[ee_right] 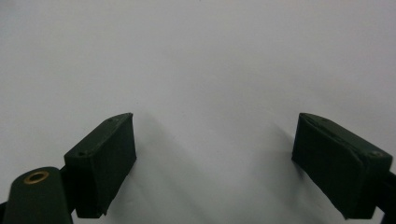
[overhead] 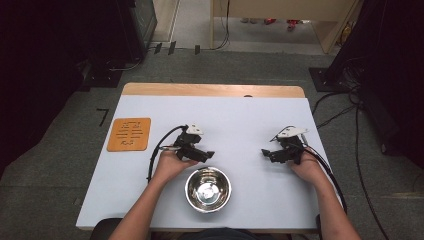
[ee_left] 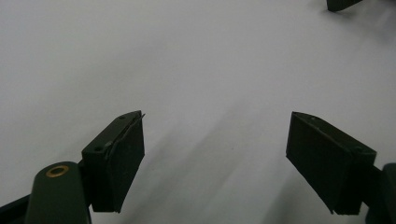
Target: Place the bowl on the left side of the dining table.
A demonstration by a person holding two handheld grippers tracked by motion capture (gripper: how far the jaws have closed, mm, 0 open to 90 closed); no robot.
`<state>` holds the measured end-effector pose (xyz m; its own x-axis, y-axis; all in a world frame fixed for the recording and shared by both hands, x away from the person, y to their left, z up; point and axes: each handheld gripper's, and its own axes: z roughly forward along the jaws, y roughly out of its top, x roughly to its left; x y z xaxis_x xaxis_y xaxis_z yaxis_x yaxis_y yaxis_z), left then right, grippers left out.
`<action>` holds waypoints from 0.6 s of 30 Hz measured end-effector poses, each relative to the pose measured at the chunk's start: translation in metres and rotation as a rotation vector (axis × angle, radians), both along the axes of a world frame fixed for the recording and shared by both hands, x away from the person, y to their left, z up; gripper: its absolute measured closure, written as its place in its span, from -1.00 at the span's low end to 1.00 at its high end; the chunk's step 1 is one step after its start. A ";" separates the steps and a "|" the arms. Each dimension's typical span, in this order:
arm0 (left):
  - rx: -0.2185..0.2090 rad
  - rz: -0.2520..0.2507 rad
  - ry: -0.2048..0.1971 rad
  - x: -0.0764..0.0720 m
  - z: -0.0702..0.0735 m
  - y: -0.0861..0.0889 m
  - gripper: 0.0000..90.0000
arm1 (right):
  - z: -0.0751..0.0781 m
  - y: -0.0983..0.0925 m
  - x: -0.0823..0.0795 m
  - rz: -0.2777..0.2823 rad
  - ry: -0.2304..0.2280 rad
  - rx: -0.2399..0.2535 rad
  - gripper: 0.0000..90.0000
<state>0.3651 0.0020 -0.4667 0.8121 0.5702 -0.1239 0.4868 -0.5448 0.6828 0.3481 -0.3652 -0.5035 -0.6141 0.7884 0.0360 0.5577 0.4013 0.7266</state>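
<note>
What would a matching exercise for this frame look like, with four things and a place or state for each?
Things:
1. steel bowl
2. orange mat
3. left gripper
4. right gripper

Descriptions:
A. far left on the white table
B. near edge, between the forearms
C. open, just above the bowl in the high view
D. open, toward the table's right side

Pairs: 1-B, 2-A, 3-C, 4-D

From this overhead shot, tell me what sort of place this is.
Probably a lab or recording workspace: a white-covered table on grey carpet, cables trailing past dark equipment racks, and a person holding a gripper in each hand beside a steel bowl.
</note>
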 end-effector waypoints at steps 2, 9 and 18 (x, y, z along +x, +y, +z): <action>0.009 -0.006 -0.002 -0.001 0.002 0.001 -0.56 | 0.000 0.000 0.000 0.000 0.000 0.000 -0.71; 0.001 0.002 -0.006 -0.003 0.008 0.007 -0.56 | 0.000 0.000 0.000 -0.001 0.000 0.001 -0.71; 0.015 -0.016 -0.005 -0.009 0.014 0.011 -0.54 | 0.000 0.000 0.000 -0.001 0.001 0.002 -0.71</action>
<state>0.3561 0.0131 -0.4524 0.8218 0.5589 -0.1109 0.4742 -0.5628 0.6770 0.3480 -0.3651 -0.5035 -0.6130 0.7892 0.0377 0.5588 0.3993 0.7268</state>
